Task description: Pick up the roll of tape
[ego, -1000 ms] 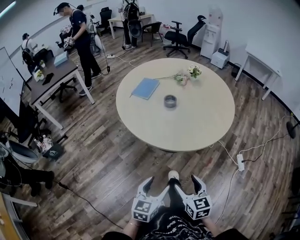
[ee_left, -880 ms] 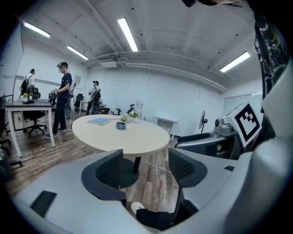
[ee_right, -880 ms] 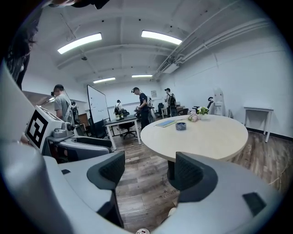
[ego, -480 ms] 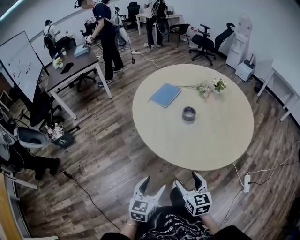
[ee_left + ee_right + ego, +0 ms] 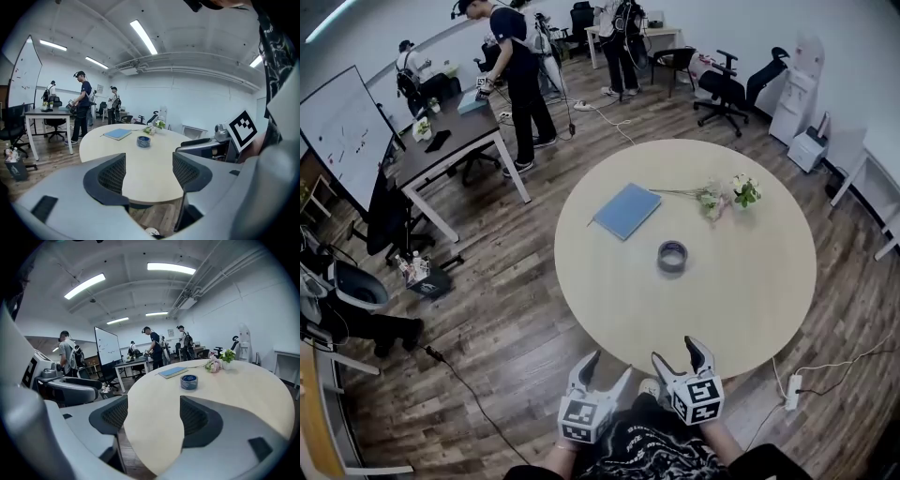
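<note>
The roll of tape (image 5: pixel 672 256) is a dark grey-blue ring lying flat near the middle of the round beige table (image 5: pixel 750 309). It also shows small and far off in the left gripper view (image 5: pixel 143 141) and in the right gripper view (image 5: pixel 189 381). My left gripper (image 5: pixel 606 367) is open, held low by the table's near edge, well short of the tape. My right gripper (image 5: pixel 678 354) is open beside it, just over the table's near rim. Nothing is between either pair of jaws.
A blue notebook (image 5: pixel 626 210) lies on the table left of the tape, and small flowers (image 5: pixel 727 196) lie behind it. Several people stand at the far desks (image 5: pixel 441 150). Office chairs (image 5: pixel 727 89) stand behind the table. A power strip and cable (image 5: pixel 790 390) lie on the floor at the right.
The view has closed in on the table: it and the tape now sit lower and nearer in the head view. Both grippers stay open, now at the table's near edge.
</note>
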Available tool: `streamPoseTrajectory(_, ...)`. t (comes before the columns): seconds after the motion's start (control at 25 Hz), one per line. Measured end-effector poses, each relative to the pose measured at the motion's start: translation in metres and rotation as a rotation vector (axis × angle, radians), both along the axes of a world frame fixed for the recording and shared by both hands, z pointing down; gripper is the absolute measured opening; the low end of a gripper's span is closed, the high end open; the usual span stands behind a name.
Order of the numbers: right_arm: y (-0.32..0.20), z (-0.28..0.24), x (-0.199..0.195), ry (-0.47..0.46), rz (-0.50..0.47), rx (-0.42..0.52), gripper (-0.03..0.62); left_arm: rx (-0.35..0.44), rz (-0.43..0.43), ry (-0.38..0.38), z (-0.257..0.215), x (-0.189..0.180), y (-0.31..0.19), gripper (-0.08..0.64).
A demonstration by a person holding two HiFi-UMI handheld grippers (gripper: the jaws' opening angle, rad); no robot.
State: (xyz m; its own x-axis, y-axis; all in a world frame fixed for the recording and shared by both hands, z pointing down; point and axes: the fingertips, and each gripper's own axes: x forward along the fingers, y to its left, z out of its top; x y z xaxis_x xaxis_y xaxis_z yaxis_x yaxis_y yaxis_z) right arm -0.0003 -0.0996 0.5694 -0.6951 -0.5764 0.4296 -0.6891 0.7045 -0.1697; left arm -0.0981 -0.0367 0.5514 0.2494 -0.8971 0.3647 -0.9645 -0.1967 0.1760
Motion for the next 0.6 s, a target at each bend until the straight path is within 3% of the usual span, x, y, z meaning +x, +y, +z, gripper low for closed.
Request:
streamPoseTrajectory(0.32,-0.059,0.005,0.026,0.032,-0.042,-0.002,0.336,-0.005,-0.06,-0.011,0.004,0.019,-0.057,0.324)
streamPoseTrajectory(0.6,-0.082,0.011,0.047,0.016,0.002,-0.059,0.333,-0.032,-0.031,-0.013,0.005,0.041,-0.081,0.324)
